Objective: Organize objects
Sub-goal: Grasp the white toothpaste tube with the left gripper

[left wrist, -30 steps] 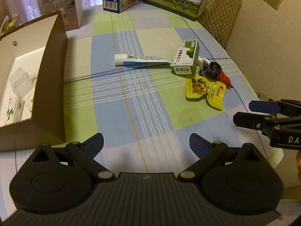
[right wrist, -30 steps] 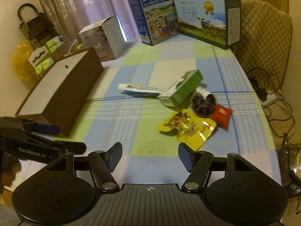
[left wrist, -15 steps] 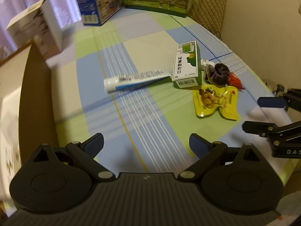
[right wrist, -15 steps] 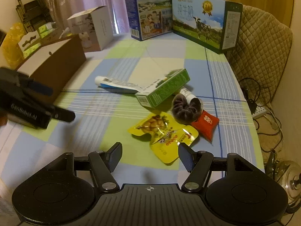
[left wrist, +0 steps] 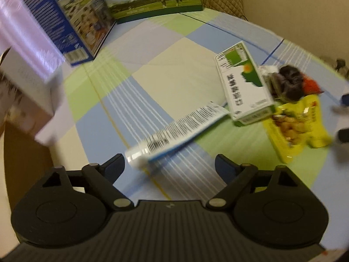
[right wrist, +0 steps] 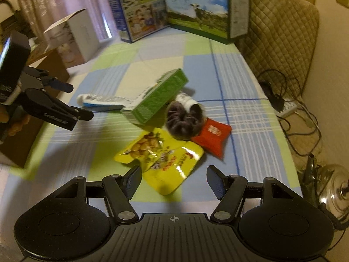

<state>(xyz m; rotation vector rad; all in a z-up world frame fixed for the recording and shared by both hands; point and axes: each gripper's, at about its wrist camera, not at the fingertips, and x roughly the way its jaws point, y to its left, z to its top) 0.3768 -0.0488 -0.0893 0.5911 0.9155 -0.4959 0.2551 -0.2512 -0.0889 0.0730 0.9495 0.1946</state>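
A white and blue tube (left wrist: 174, 131) lies on the checked tablecloth, its cap end just ahead of my open, empty left gripper (left wrist: 170, 166). Beside it lie a green and white carton (left wrist: 244, 85), a dark scrunchie (left wrist: 290, 80), a red packet (left wrist: 312, 85) and a yellow snack pouch (left wrist: 294, 126). My right gripper (right wrist: 173, 178) is open and empty, right over the near edge of the yellow pouch (right wrist: 165, 155). The tube (right wrist: 100, 102), carton (right wrist: 159, 96), scrunchie (right wrist: 183, 120) and red packet (right wrist: 211, 135) lie beyond it. The left gripper (right wrist: 76, 100) shows at the left there.
A brown cardboard box (right wrist: 21, 139) stands at the table's left edge. A white box (right wrist: 74, 37) and two milk cartons (right wrist: 196, 6) stand at the back. A padded chair (right wrist: 277, 35) is at the far right; cables and a metal pot (right wrist: 333, 194) lie beyond the right edge.
Both grippers have moved forward toward the pile. The left one has closed in on the tube's cap end; the right one has come up over the yellow pouch. Both stay open.
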